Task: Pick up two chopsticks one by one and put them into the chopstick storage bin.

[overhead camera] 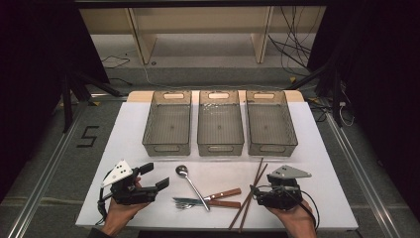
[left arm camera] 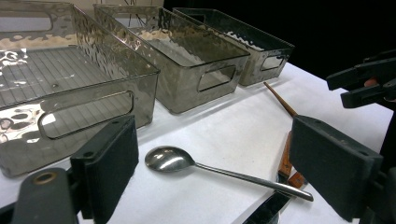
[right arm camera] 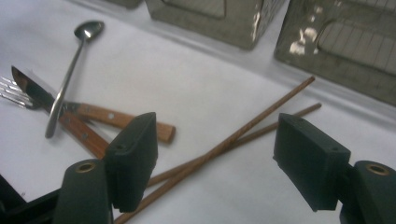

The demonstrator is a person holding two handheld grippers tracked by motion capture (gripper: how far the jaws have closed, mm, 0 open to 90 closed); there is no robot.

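Observation:
A metal spoon (overhead camera: 189, 185) (left arm camera: 170, 158) (right arm camera: 70, 79) lies on the white table (overhead camera: 148, 129), its handle across a wooden-handled knife (overhead camera: 223, 194) (right arm camera: 32, 88) and fork (overhead camera: 184, 204) (right arm camera: 10, 89). Two brown chopsticks (overhead camera: 251, 195) (right arm camera: 252, 123) lie crossed to their right. My left gripper (overhead camera: 156, 176) (left arm camera: 219, 161) is open, just left of the spoon and pointing at it. My right gripper (overhead camera: 256, 193) (right arm camera: 222, 156) is open, low over the chopsticks' middle, which passes between its jaws. Neither holds anything.
Three empty translucent grey bins stand in a row at the back: left (overhead camera: 167, 121) (left arm camera: 70, 84), middle (overhead camera: 220, 121) (left arm camera: 187, 60), right (overhead camera: 271, 121) (left arm camera: 252, 46). The table's front edge runs just behind both hands. Floor cables (overhead camera: 292, 49) lie beyond the table.

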